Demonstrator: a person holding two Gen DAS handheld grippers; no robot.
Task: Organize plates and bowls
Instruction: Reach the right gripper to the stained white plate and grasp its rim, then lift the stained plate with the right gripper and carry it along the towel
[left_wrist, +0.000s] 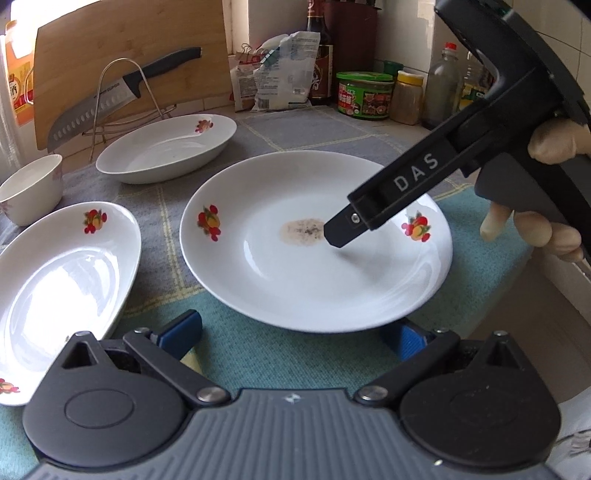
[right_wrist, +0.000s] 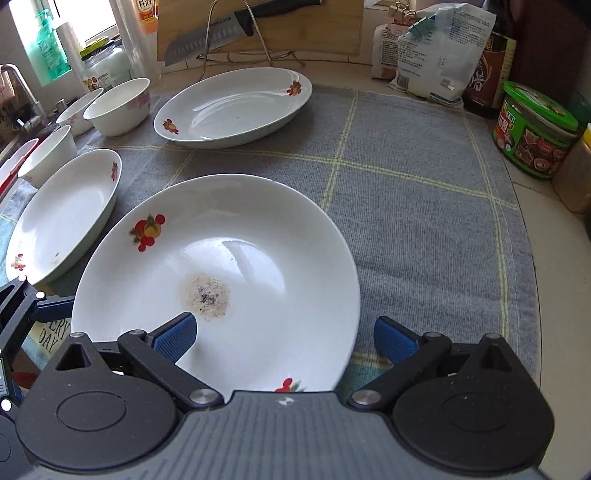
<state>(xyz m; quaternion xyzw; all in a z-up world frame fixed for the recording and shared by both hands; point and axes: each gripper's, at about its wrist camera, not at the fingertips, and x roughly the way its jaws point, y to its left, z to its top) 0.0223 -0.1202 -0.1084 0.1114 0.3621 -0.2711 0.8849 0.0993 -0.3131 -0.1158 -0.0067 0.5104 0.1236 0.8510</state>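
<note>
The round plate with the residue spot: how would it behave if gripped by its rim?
The round plate looks like glazed ceramic: probably rigid, breakable, slick against the pads. Its shallow, wide shape suggests it would sag from a one-sided rim grip.

White plate (right_wrist: 258, 258) with red-and-yellow fruit motifs, perhaps cherries, on grey checked cloth (right_wrist: 424, 221).

A big round plate (left_wrist: 317, 258) with a dirty spot sits on the cloth (left_wrist: 258, 354). The right claw (left_wrist: 338, 236) hangs over it, its tip low above the middle.
</note>
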